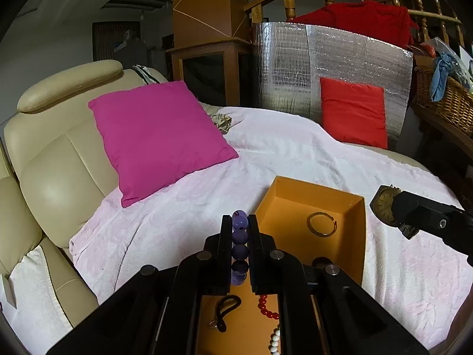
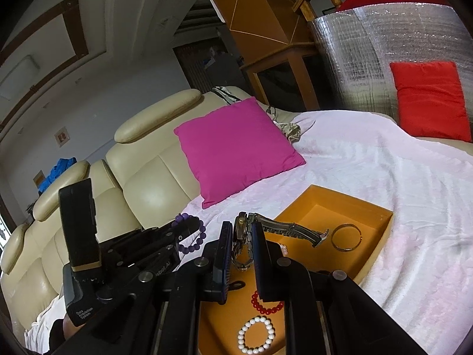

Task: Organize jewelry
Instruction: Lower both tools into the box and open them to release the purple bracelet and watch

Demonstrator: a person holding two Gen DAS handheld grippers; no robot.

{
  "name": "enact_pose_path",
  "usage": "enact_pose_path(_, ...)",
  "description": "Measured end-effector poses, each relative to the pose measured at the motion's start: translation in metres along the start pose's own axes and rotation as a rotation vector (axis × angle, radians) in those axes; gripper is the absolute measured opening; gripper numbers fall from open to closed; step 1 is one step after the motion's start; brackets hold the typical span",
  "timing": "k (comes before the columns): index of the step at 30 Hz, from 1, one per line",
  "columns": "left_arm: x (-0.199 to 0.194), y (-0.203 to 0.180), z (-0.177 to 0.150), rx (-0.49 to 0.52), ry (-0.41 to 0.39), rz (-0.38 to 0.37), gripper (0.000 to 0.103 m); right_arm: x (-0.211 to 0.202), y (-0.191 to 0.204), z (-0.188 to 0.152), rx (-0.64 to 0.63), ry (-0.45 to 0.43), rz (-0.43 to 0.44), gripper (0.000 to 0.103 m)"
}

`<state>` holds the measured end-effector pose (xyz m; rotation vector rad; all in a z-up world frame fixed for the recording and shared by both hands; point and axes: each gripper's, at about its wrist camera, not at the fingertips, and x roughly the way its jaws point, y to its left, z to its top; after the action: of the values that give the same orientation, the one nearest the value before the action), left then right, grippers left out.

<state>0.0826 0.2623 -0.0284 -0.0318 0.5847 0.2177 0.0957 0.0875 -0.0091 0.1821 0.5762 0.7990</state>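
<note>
My left gripper (image 1: 239, 222) is shut on a purple bead bracelet (image 1: 240, 238) and holds it above the near edge of the orange box (image 1: 353, 236). The bracelet also shows in the right wrist view (image 2: 192, 235), with the left gripper (image 2: 184, 230) around it. My right gripper (image 2: 241, 230) is shut on a metal wristwatch (image 2: 283, 229) above the box (image 2: 381, 233); the watch face shows in the left wrist view (image 1: 382, 205). A gold bangle (image 2: 346, 236), a red bead bracelet (image 2: 266, 306), a white bead bracelet (image 2: 255, 335) and a black cord (image 1: 226, 310) lie in the box.
The box sits on a pale pink blanket (image 1: 295, 153) over a cream leather sofa (image 1: 59, 162). A magenta cushion (image 1: 159, 136) leans at the sofa back and a red cushion (image 1: 353, 112) at the far end against a silver foil panel (image 1: 325, 68). A wicker basket (image 1: 446, 100) stands right.
</note>
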Motion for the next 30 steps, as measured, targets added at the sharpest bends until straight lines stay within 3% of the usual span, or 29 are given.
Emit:
enact_pose_path(16, 0.03, 0.007, -0.001, 0.01, 0.046, 0.014, 0.01, 0.036, -0.015, 0.005, 0.057, 0.035, 0.004, 0.015)
enact_pose_path(30, 0.062, -0.005, -0.006, 0.037, 0.098, 0.006, 0.01, 0.076, -0.052, 0.009, 0.149, 0.095, 0.008, 0.015)
